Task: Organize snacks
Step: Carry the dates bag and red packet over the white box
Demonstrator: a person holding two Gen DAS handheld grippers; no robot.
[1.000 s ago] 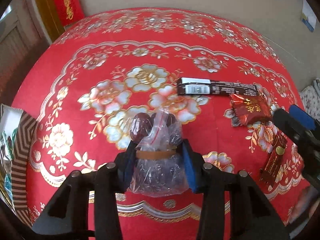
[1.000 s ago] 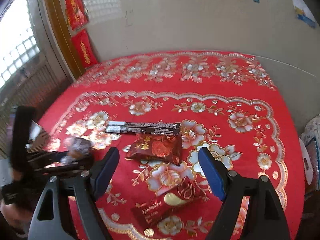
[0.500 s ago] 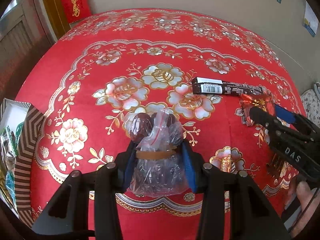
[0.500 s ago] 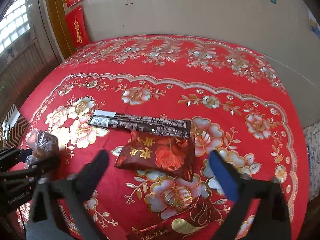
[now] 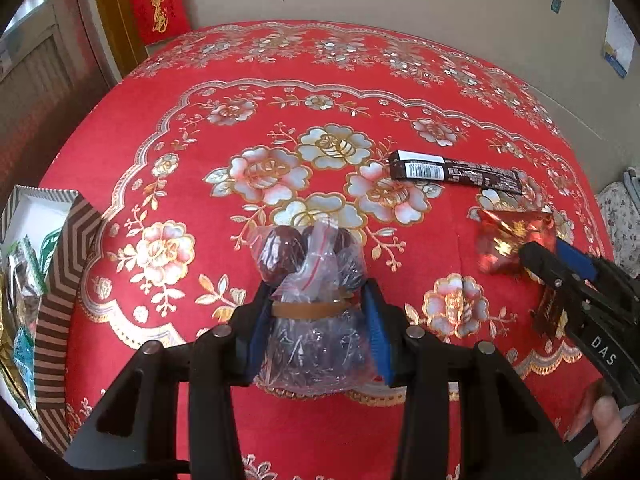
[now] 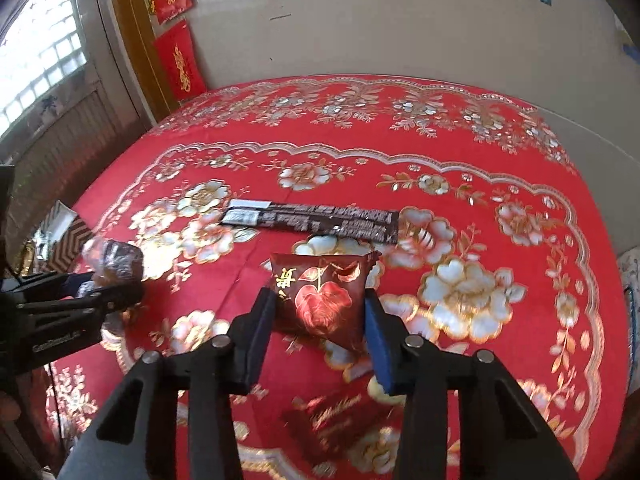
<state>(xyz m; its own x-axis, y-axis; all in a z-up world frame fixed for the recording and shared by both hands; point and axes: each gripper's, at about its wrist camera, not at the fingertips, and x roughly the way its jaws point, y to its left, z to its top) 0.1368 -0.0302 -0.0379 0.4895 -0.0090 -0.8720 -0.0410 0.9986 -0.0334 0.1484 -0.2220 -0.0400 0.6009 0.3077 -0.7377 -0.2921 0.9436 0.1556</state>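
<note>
A clear plastic bag of dark dates (image 5: 312, 264), tied with a brown band, hangs between the blue pads of my left gripper (image 5: 316, 320), which is shut on it just above the red tablecloth (image 5: 200, 120). In the right wrist view my right gripper (image 6: 319, 312) is closing on a shiny red snack packet (image 6: 316, 276); both pads touch the packet's sides and it bunches up between them. The left wrist view shows that packet (image 5: 508, 236) at the tip of the right gripper (image 5: 544, 256). The left gripper (image 6: 108, 288) with its bag (image 6: 116, 258) appears at the left of the right wrist view.
A long dark brown bar (image 6: 312, 220) lies just beyond the red packet. A flat dark red packet with gold script (image 6: 336, 424) lies under my right gripper. A chevron-patterned box (image 5: 60, 280) holding several snacks stands at the table's left edge. A wall runs behind the table.
My right gripper has moved forward over the red packet and its jaws have narrowed until they squeeze it. My left gripper keeps the date bag and has drifted a little.
</note>
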